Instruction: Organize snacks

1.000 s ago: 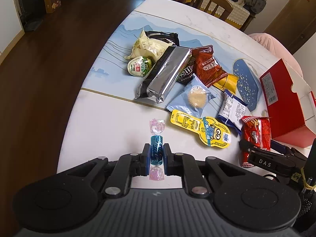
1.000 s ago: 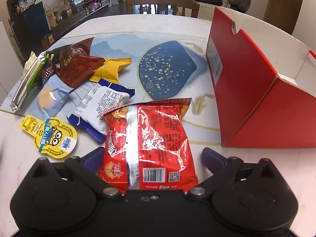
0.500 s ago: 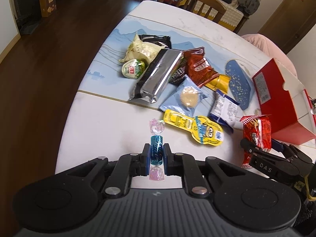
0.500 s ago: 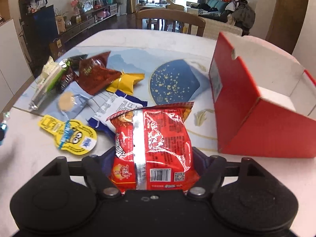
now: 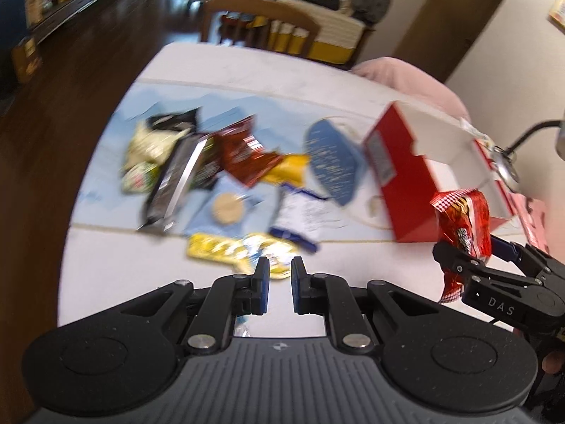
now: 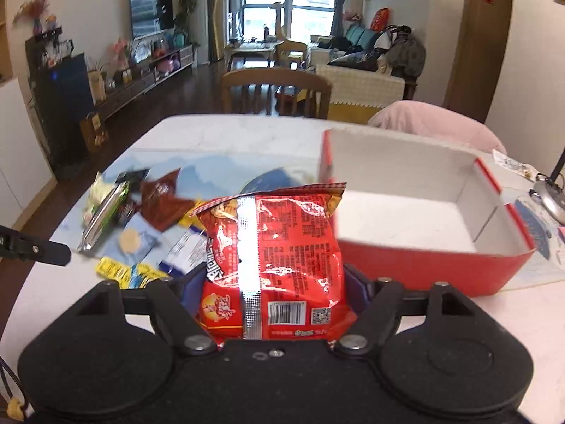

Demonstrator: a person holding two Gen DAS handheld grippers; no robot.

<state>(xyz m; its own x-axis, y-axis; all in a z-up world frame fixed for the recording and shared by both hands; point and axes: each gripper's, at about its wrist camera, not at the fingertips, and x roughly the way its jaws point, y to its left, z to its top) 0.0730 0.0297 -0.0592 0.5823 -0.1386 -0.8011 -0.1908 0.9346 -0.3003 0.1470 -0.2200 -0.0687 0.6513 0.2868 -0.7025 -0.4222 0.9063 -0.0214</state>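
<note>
Right gripper (image 6: 273, 282) (seen from its own camera) had just been closing and pinched the red snack bag (image 6: 282, 247) by its lower sides, holding it upright and clear of the white table (image 6: 219, 134). Just right of the bag and beyond it stood the open red box (image 6: 423, 265), its white interior showing. Left gripper (image 5: 280, 275) hovered above the table's near edge with its pads drawn almost together; nothing could be seen between them. Loose snacks lay at far left on the blue mat (image 5: 328, 155): a yellow packet (image 5: 219, 247), a silver-and-black packet (image 5: 176, 180) and a brown packet (image 5: 243, 155), all blurred.
</note>
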